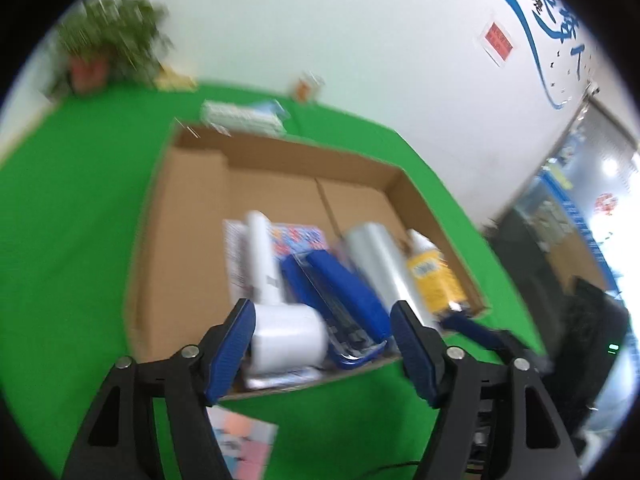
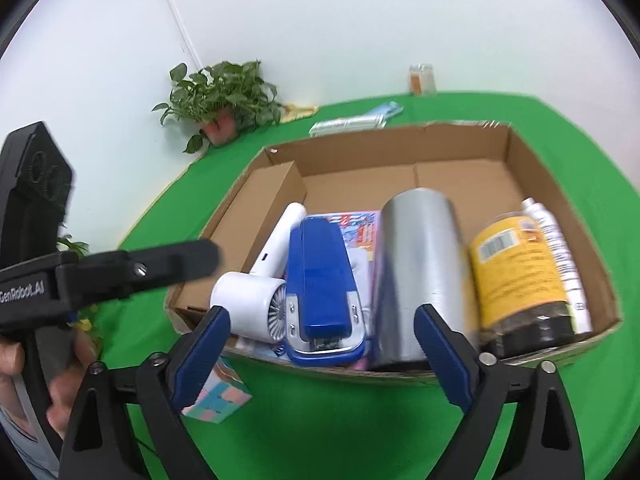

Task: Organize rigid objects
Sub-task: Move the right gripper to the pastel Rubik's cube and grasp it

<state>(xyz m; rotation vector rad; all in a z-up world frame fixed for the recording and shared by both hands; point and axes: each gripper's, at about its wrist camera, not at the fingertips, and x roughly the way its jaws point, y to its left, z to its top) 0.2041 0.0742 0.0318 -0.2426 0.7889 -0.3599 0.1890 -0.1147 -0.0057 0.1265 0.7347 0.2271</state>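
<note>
- My left gripper (image 1: 322, 344) hangs over the near edge of the cardboard box (image 2: 560, 184), jaws spread, nothing clamped; the white handheld fan (image 1: 280, 332) sits just past its left pad, no pad pressing on it.
- My right gripper (image 2: 322, 360) is likewise released, jaws wide apart and empty, poised at the near wall of the box.
- The box sits on the green desk (image 2: 360, 432). Its contents lie side by side along the near wall, left to right in the right wrist view: white handheld fan (image 2: 256, 304), blue stapler (image 2: 324, 280), silver cylinder (image 2: 420, 272), yellow-labelled jar (image 2: 520, 276), white bottle (image 2: 556, 248) against the right wall.
- A printed packet (image 2: 360, 228) lies flat under the fan and stapler.
- The far half of the box is bare cardboard.
- A pastel cube (image 2: 218, 396) stands on the desk outside the box, just in front of its near left corner.
- A hand (image 2: 60, 392) grips the left tool's handle at the left edge of the right wrist view.
- Beyond the box: a potted plant (image 2: 224, 100), a flat pack (image 2: 352, 122), a small jar (image 2: 422, 78).
</note>
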